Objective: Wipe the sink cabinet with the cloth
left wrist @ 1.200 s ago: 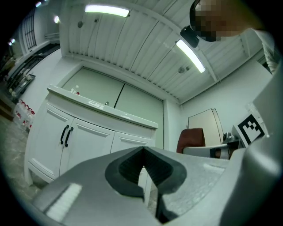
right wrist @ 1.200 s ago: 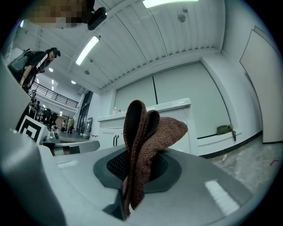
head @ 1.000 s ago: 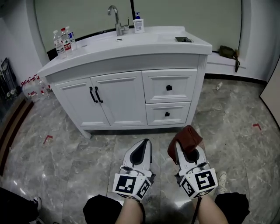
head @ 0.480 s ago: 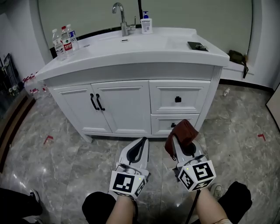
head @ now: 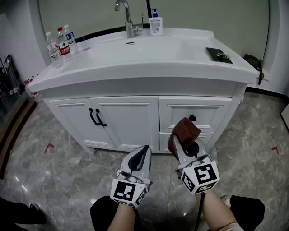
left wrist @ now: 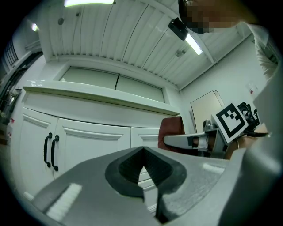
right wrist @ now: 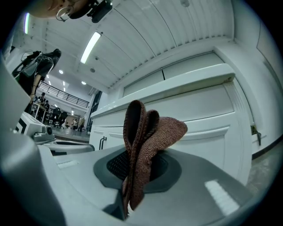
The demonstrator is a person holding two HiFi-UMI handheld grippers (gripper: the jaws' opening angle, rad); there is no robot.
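The brown cloth [head: 184, 131] was pinched in the right gripper [head: 186, 146], whose jaws were pressed together on its lower folds. The rest of it bunched up and stood out past the tips, in front of the drawers of the white sink cabinet [head: 131, 122]. In the right gripper view the cloth [right wrist: 143, 141] hung clear of the cabinet front. The left gripper [head: 143, 151] was just beside the right one, lower before the doors, with its jaws closed and nothing between them. The cabinet front had two doors with two black handles [head: 95, 117] and two drawers, the upper with a black knob [head: 193, 118]. The countertop [head: 189, 61] bore three water bottles [head: 61, 43] at its left corner. It also held one faucet [head: 126, 13], one pump bottle [head: 156, 22] just beside the faucet, and one dark flat object [head: 219, 54] at the right.
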